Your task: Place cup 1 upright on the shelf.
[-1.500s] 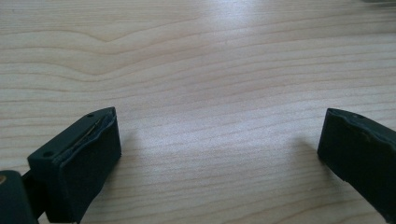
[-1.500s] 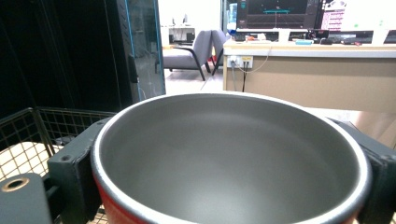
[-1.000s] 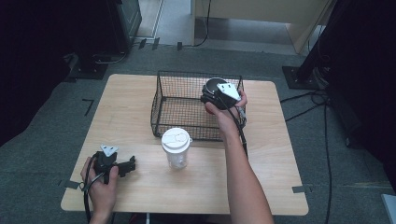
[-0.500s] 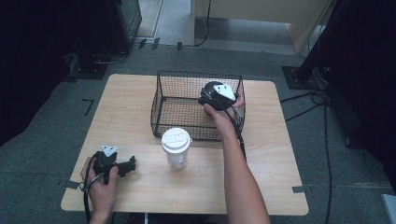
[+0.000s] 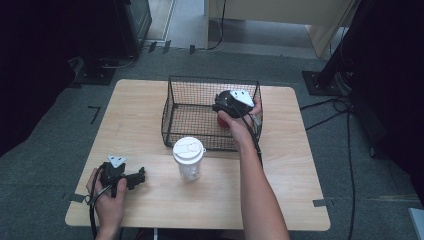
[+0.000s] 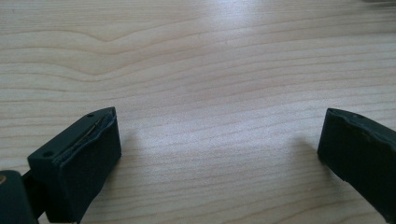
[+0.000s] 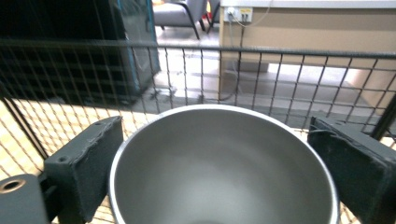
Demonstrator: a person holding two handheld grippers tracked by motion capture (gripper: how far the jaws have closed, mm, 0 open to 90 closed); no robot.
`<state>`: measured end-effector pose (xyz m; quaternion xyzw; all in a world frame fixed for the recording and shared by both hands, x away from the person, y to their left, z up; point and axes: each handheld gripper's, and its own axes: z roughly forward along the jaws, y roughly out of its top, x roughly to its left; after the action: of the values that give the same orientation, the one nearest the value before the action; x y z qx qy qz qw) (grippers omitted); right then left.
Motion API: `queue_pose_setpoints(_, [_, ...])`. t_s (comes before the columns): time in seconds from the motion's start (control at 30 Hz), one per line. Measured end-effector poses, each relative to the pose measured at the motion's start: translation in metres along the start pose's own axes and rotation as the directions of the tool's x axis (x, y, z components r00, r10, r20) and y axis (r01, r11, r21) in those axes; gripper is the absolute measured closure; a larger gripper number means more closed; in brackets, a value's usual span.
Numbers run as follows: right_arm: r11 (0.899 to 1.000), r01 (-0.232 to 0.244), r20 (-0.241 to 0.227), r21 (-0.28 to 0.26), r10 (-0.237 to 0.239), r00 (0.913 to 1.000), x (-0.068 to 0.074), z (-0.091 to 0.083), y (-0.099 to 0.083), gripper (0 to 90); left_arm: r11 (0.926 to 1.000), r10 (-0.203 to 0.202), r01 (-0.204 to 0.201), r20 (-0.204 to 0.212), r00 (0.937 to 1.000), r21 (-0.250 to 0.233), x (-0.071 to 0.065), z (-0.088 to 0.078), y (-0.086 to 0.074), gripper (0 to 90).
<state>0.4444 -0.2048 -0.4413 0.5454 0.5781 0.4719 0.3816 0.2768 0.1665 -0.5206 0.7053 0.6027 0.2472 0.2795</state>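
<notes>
A metal cup with a red outside (image 7: 219,172) stands inside the black wire basket (image 5: 200,82), near its right wall. My right gripper (image 7: 215,154) reaches down into the basket from above (image 5: 227,111). Its jaws sit on either side of the cup's rim and have just been opening; the pads look slack against it. My left gripper (image 5: 137,177) rests at the table's front left. It is open, with bare wood between its fingers (image 6: 79,154).
A clear cup with a white lid (image 5: 188,159) stands on the wooden table (image 5: 290,165) just in front of the basket, between my two arms. Basket mesh (image 7: 261,79) rises close behind the metal cup. Cables trail off the table's right side.
</notes>
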Motion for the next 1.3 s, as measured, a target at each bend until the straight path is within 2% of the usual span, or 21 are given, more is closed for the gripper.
queue_pose_setpoints(0.27, [1.0, -0.005, -0.008, -0.013, 0.005, 1.0, 0.0, -0.004, 0.004, 0.0, 1.0, 0.0, 0.0, 0.0, 1.0, 0.0, 0.0, 0.0, 0.0, 0.0])
queue_pose_setpoints(0.53, [0.997, -0.016, 0.039, -0.074, 0.019, 0.9991, 0.01, -0.014, 0.017, 0.0, 1.0, 0.0, 0.0, 0.0, 1.0, 0.0, 0.0, 0.0, 0.0, 0.0])
queue_pose_setpoints(0.67, [0.996, -0.014, 0.04, -0.092, 0.018, 0.999, 0.012, -0.018, 0.022, 0.0, 1.0, 0.0, 0.0, 0.0, 1.0, 0.0, 0.0, 0.0, 0.0, 0.0])
queue_pose_setpoints(0.83, [0.994, 0.001, 0.014, -0.11, 0.0, 0.9999, 0.014, -0.032, 0.03, 0.0, 1.0, 0.0, 0.0, -0.001, 1.0, 0.0, 0.0, 0.0, 0.0, 0.0])
queue_pose_setpoints(1.03, [0.993, -0.006, -0.015, -0.116, 0.005, 0.9999, 0.016, -0.048, 0.034, 0.0, 1.0, -0.002, 0.002, -0.001, 1.0, -0.001, 0.0, 0.0, 0.0, 0.0])
queue_pose_setpoints(1.23, [0.99, 0.045, -0.019, -0.13, -0.048, 0.9987, 0.016, -0.072, 0.035, 0.0, 1.0, -0.004, 0.004, -0.001, 1.0, -0.002, -0.001, 0.001, 0.001, 0.0])
queue_pose_setpoints(1.3, [0.99, 0.045, -0.03, -0.132, -0.049, 0.9984, 0.016, -0.078, 0.033, 0.0, 1.0, -0.004, 0.004, -0.001, 1.0, -0.003, -0.001, 0.001, 0.001, 0.0])
